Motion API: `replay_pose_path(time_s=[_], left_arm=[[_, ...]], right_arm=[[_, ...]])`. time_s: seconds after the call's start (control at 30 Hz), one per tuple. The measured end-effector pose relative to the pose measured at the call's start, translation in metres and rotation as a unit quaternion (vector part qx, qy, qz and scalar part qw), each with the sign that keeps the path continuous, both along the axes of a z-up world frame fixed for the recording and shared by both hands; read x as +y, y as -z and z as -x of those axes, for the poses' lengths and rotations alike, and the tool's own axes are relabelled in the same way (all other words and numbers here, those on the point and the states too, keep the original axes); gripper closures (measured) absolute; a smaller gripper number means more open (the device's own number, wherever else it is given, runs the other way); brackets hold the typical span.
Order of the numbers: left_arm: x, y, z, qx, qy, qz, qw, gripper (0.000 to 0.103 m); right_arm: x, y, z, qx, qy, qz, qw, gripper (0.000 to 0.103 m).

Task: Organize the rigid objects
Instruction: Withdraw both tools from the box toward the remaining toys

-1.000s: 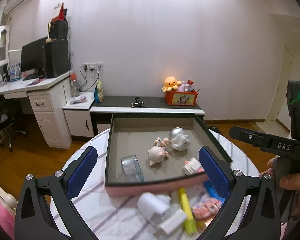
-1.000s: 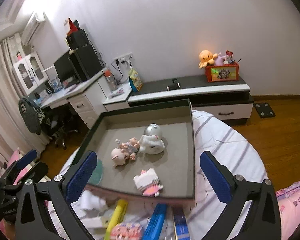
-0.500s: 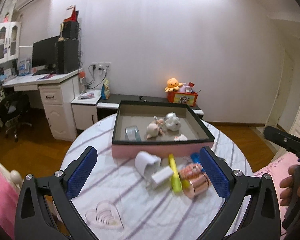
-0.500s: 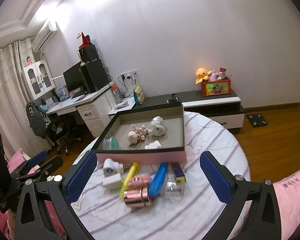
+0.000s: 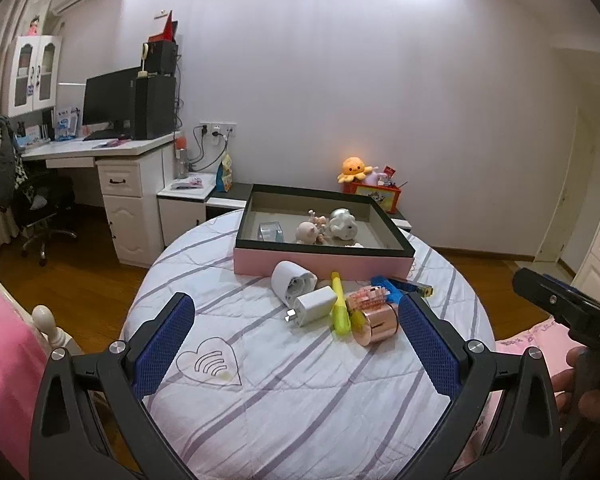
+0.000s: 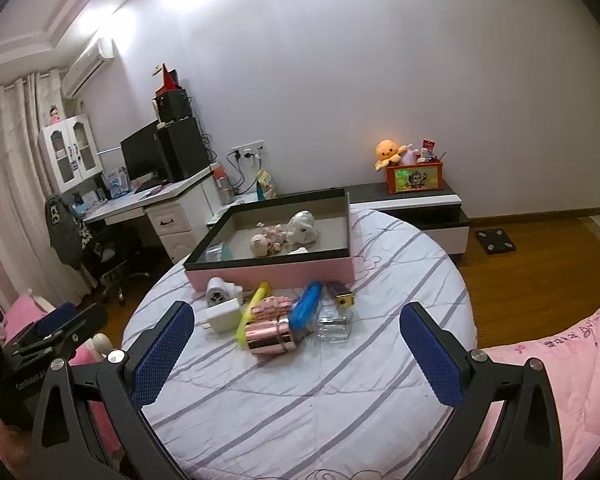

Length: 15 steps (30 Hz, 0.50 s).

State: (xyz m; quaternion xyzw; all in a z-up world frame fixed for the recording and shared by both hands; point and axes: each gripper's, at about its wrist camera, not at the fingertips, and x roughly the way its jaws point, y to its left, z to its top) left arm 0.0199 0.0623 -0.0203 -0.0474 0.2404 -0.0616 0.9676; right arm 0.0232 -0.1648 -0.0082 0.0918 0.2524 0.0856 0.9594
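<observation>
Since both the left gripper [image 5: 296, 334] and the right gripper [image 6: 296, 340] are held wide open and empty, well back from the pink tray [image 5: 324, 262], the loose pile [image 6: 284, 314] just before it is judged not yet sorted.

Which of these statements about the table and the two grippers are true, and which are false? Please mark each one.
1. Both the left gripper and the right gripper are open and hold nothing. True.
2. The rose-gold cylinder lies inside the box. False: it lies on the cloth in front of the box.
3. The yellow marker lies outside the box. True.
4. The box is empty. False: small figurines lie inside.
</observation>
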Motion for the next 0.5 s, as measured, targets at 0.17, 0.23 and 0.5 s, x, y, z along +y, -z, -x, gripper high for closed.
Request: replay_pose_path(time_s=[0.17, 0.23, 0.5], left_arm=[[0.005, -0.001, 0.007, -0.004, -0.008, -0.003, 1.0, 0.0], [0.006, -0.002, 0.009, -0.005, -0.011, -0.002, 0.9999, 0.0], [0.009, -0.003, 0.011, -0.007, -0.013, -0.004, 0.9999, 0.0]], right_arm=[[0.015, -0.004, 0.008, -0.011, -0.015, 0.018, 1.0, 0.0], [0.021, -0.004, 0.01, -0.011, -0.02, 0.024, 0.999, 0.0], [0.026, -0.004, 0.011, -0.008, -0.022, 0.031, 0.999, 0.0]])
